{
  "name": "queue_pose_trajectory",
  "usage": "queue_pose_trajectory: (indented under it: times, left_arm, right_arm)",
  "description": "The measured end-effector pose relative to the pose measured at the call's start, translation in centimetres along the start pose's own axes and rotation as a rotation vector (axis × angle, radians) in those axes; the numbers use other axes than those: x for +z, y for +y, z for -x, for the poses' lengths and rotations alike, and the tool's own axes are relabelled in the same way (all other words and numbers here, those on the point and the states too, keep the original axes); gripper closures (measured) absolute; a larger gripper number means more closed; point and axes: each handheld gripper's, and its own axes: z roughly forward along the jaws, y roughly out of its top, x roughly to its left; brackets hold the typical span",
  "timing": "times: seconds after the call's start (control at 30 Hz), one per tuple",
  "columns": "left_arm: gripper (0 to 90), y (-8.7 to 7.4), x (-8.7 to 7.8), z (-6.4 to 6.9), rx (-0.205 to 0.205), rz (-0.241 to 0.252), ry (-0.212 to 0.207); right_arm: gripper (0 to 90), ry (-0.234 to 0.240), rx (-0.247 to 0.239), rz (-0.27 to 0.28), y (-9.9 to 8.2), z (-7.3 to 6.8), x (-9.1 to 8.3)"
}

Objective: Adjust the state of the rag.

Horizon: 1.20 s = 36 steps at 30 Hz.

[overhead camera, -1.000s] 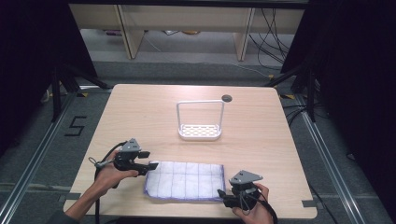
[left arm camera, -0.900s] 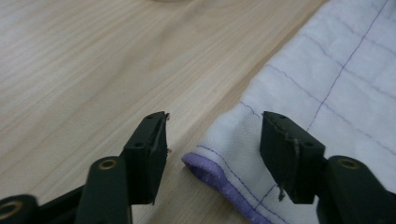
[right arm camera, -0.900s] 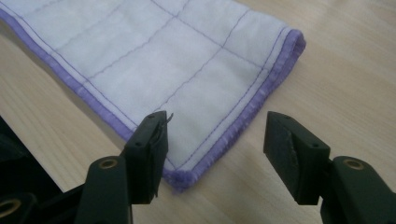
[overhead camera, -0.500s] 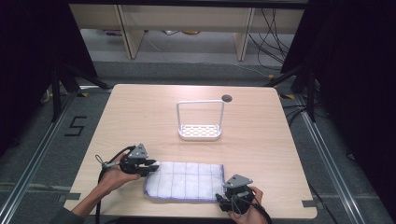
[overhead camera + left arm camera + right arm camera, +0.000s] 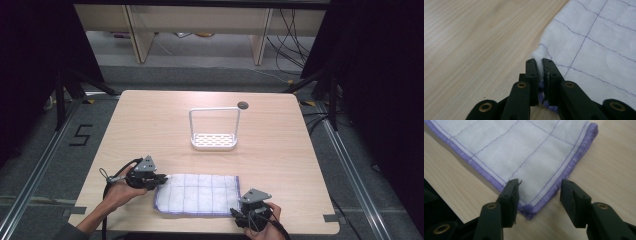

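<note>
High view: cloth [image 5: 197,194] lies flat near the front edge of the table [image 5: 150,120], well apart from the white rack [image 5: 214,131] at mid-table. Left gripper [image 5: 161,178] sits at the cloth's far-left corner; right gripper [image 5: 239,212] at its near-right corner. Both hands low, close to the table.

Left gripper view: jaws have just been closing and now pinch the cloth corner [image 5: 584,42]; a thin white fold stands between the pads, purple hem bunched below them. Grip looks shallow, taken close to the edge. Risk: if the hand lifts or pulls sideways, the corner could slide out, since so little fabric is caught.

Right gripper view: jaws have just been closing but stand about half open, straddling the purple-hemmed corner of the cloth [image 5: 524,152]. Pads do not press yet; the corner tip lies between them, nearer the left-hand jaw. Risk: the cloth lies flat on the wood, so the jaws may close over the hem without gathering it, or push the corner forward and wrinkle it. The corner also sits close to the table's front edge; a nudge could drag it over.

Combined risk: one corner held, the other not. Lifting now would swing the cloth off the left grip alone and skew any fold.
</note>
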Motion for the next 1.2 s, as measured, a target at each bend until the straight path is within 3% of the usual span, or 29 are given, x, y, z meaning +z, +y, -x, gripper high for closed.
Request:
queue_pose_trajectory:
  times: [0.17, 0.33, 0.57, 0.6, 0.8, 0.83, 1.0, 1.13, 1.17, 1.2]
  left_arm:
    - [83.3, -0.2, -0.4, 0.1, 0.005, 0.002, 0.003]
    - [83.4, -0.7, -0.7, 0.6, -0.007, 0.010, -0.003]
    - [84.5, -1.3, -1.5, 1.1, -0.003, 0.011, -0.017]
    - [84.7, -1.5, -1.7, 1.4, -0.029, 0.025, -0.026]
    - [85.1, -1.9, -2.9, 2.7, -0.052, 0.058, -0.070]
    - [85.1, -2.1, -3.2, 3.0, -0.052, 0.060, -0.083]
    - [85.0, -2.5, -3.6, 5.2, -0.066, 0.068, -0.138]
    - [84.8, -2.3, -3.4, 7.6, -0.055, 0.064, -0.193]
    - [84.8, -2.3, -3.4, 7.6, -0.055, 0.064, -0.193]
    - [84.6, -2.1, -3.1, 8.3, -0.081, 0.068, -0.213]
  right_arm:
    - [74.7, 0.036, 0.000, 0.010, -0.1, -0.1, 0.0]
    - [83.9, 0.076, 0.008, 0.016, -0.1, 0.1, 0.1]
    - [85.8, 0.099, -0.007, 0.011, 0.9, 1.2, 0.5]
    - [85.9, 0.094, -0.016, 0.003, 1.5, 1.9, 0.6]
    - [86.1, 0.075, -0.041, 0.002, 3.8, 3.7, 1.2]
    - [86.1, 0.082, -0.021, 0.002, 4.4, 4.0, 1.3]
    - [86.2, 0.055, -0.055, -0.021, 7.6, 6.2, 3.0]
    - [86.2, 0.045, -0.090, -0.053, 9.2, 6.8, 4.2]
    - [86.2, 0.045, -0.090, -0.053, 9.2, 6.8, 4.2]
    - [86.2, 0.054, -0.071, -0.069, 9.8, 7.0, 4.7]
